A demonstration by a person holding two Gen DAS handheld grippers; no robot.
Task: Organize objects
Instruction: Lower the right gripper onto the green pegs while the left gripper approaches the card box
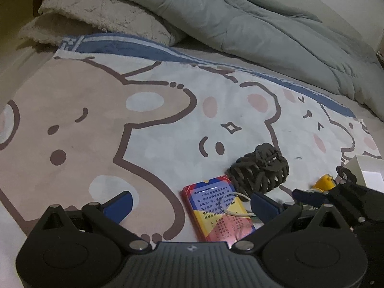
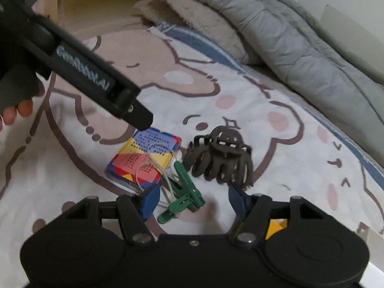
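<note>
On the bear-print blanket lie a red, blue and yellow card box, a brown hair claw and green clothes pegs tangled with a thin white cord. My right gripper is open, and the pegs lie between its blue fingers with a gap on the right side. My left gripper is open, low over the card box. The hair claw sits just beyond its right finger. The left gripper's black body reaches in from the upper left.
A yellow object and a white box lie at the right, beside the right gripper's black frame. A grey quilt and a beige fleece blanket are piled at the back. A gloved hand holds the left gripper.
</note>
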